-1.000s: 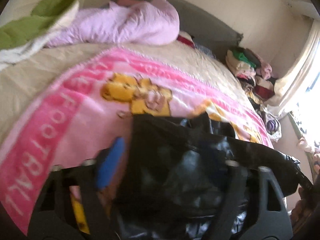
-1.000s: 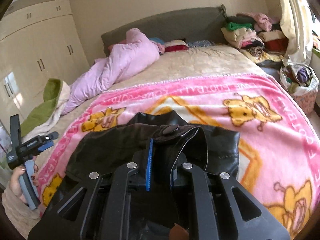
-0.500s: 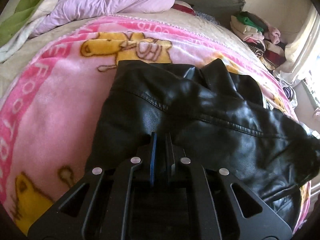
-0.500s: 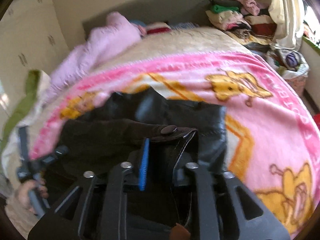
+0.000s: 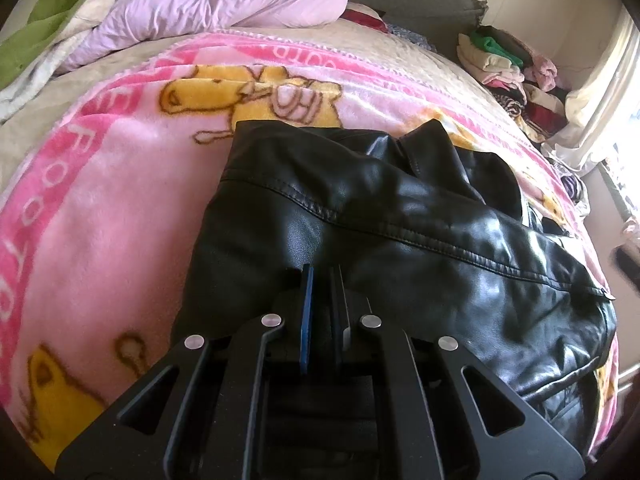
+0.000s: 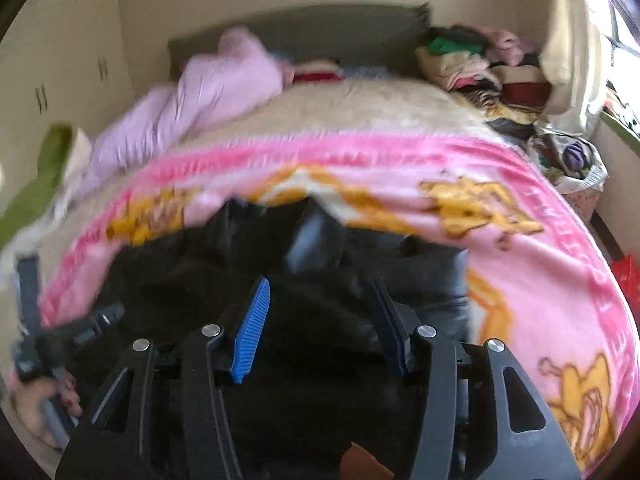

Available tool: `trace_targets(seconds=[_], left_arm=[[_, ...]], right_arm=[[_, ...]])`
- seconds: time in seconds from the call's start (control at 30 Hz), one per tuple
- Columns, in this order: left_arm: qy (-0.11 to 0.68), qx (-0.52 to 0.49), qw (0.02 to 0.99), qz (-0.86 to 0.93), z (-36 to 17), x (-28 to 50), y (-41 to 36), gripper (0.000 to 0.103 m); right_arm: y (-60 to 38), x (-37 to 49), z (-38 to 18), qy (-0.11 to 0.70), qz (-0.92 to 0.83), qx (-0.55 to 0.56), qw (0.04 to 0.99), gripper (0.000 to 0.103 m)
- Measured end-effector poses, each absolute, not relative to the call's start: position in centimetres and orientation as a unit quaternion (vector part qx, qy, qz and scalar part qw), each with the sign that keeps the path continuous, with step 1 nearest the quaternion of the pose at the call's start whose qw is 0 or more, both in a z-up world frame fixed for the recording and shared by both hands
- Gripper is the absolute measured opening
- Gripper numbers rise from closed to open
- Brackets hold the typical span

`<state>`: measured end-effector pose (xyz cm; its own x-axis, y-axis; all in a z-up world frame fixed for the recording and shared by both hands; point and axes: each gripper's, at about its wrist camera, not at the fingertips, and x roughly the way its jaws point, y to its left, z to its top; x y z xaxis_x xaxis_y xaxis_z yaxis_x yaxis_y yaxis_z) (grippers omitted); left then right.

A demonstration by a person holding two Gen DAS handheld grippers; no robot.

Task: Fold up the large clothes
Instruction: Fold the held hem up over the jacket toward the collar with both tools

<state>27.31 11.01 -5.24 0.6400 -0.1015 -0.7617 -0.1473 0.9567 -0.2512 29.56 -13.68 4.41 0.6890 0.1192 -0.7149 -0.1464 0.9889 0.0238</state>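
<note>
Left wrist view: black leather jacket (image 5: 384, 216) lies folded on the pink cartoon blanket (image 5: 100, 208), its long axis running from near left to far right across the blanket. Left gripper (image 5: 322, 276), pads pressed together with nothing visibly pinched, sits at the jacket's near edge.

Right wrist view, blurred: right gripper (image 6: 316, 312) hangs over the jacket's near edge, jaws opening, pads clear of the leather beneath. A plastic bag (image 6: 576, 160) beyond the blanket's right edge holds bundled clothes.

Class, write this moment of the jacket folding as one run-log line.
step: fold jacket | black leather jacket: on pink blanket | left gripper: shut at jacket edge | right gripper: opening over jacket
</note>
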Motion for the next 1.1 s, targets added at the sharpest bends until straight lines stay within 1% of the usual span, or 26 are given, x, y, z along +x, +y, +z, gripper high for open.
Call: trace_targets(seconds=[0.1, 0.17, 0.33, 0.43, 0.5, 0.57, 0.6, 0.63, 0.7, 0.73, 0.8, 0.87, 0.93, 1.03, 1.1], left_arm=[[0.425, -0.150, 0.893, 0.009, -5.2, 27.3, 11.1, 0.002], [0.425, -0.149, 0.893, 0.008, -5.2, 27.3, 11.1, 0.002], [0.426, -0.150, 0.892, 0.002, -5.2, 27.4, 11.1, 0.002], [0.426, -0.151, 0.892, 0.002, -5.2, 27.4, 11.1, 0.002], [0.423, -0.148, 0.894, 0.001, -5.1, 27.3, 11.1, 0.002], [0.417, -0.138, 0.898, -0.003, -4.5, 26.9, 10.9, 0.002], [0.415, -0.133, 0.900, -0.005, -4.2, 26.8, 10.8, 0.003], [0.412, -0.127, 0.902, -0.008, -3.8, 26.5, 10.6, 0.003], [0.403, -0.121, 0.907, -0.015, -3.0, 25.8, 10.3, 0.010], [0.398, -0.122, 0.909, -0.018, -2.4, 25.4, 10.2, 0.013], [0.388, -0.122, 0.913, -0.025, -1.6, 24.6, 9.8, 0.013], [0.381, -0.122, 0.916, -0.032, -0.9, 24.0, 9.4, 0.013], [0.380, -0.118, 0.916, -0.043, -0.6, 23.2, 8.8, 0.013], [0.402, -0.113, 0.907, -0.059, -1.5, 22.2, 7.6, 0.013], [0.428, -0.098, 0.897, -0.056, -2.7, 21.9, 6.8, 0.016]], right_arm=[[-13.3, 31.2, 1.1, 0.436, 0.043, -0.035, 0.898, 0.048], [-14.0, 31.6, -0.9, 0.461, 0.031, -0.024, 0.886, 0.048], [-14.7, 32.1, -2.9, 0.466, 0.034, -0.013, 0.884, 0.049], [-14.7, 32.0, -2.6, 0.464, 0.040, -0.011, 0.885, 0.050], [-15.2, 30.9, -0.8, 0.444, 0.056, 0.018, 0.894, 0.052], [-15.6, 28.9, 1.1, 0.421, 0.074, 0.040, 0.903, 0.058], [-15.9, 27.9, 2.0, 0.409, 0.084, 0.050, 0.907, 0.058], [-16.0, 27.2, 2.6, 0.401, 0.090, 0.054, 0.910, 0.059], [-16.0, 26.0, 3.3, 0.390, 0.096, 0.051, 0.914, 0.059], [-16.0, 25.5, 3.5, 0.388, 0.098, 0.049, 0.915, 0.059], [-15.9, 24.7, 3.5, 0.388, 0.100, 0.043, 0.915, 0.061], [-15.6, 24.1, 3.4, 0.390, 0.102, 0.039, 0.914, 0.065], [-15.4, 23.6, 3.3, 0.390, 0.101, 0.037, 0.915, 0.065], [-14.9, 23.0, 3.0, 0.395, 0.109, 0.037, 0.911, 0.065], [-14.3, 22.7, 2.8, 0.396, 0.113, 0.031, 0.911, 0.066]])
